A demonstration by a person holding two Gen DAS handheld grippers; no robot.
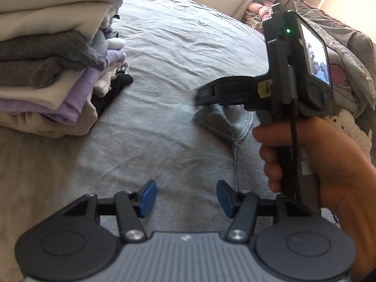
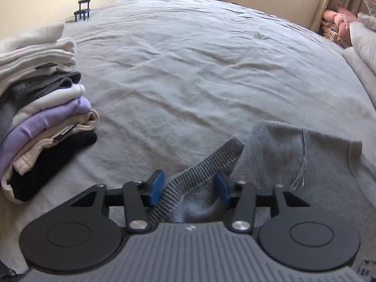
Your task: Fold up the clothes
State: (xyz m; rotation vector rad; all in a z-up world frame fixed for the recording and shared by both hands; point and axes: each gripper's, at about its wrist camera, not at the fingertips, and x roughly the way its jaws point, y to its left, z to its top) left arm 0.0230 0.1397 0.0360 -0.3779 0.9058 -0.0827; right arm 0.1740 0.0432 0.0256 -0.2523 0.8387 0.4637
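- Grey knit, ribbed hem [image 2: 206, 164], sits between the right gripper [image 2: 189, 189] pads: jaws partly open, left pad touching or nearly touching the rib, right pad with a gap to the cloth. No firm pinch visible, so I read it as not gripped yet.
- Sweater [image 2: 293, 155] body lies flat-ish on the bed [image 2: 188, 75], just right of that gripper, with a loose thread hanging off a seam.
- Left gripper [image 1: 185, 196] hovers over bare sheet and the sweater's near edge, jaws about half open, nothing between the pads.
- From the left view, the right gripper [image 1: 206, 94] is tipped down onto a bunched corner of the sweater [image 1: 225, 122]; the hand [image 1: 317, 164] wraps its handle. Tips are blurred there, so contact is unclear from that side.
- Step, as I judge it: start of a new garment, the right side taking the hem; no fold made yet.
- Next move calls for: close right fully on the rib, then left needs its own hold on the opposite hem or shoulder so the piece can be lifted and spread flat. Risk: a grip on the rib alone stretches it and drags the body into a bunch.
- Further left: stack [image 2: 47, 117] of folded clothes, white, grey, lilac, cream, black, well apart from the sweater. Likely drop point.
- Far edge: small dark stand [image 2: 82, 10], curtains, pillows at right.
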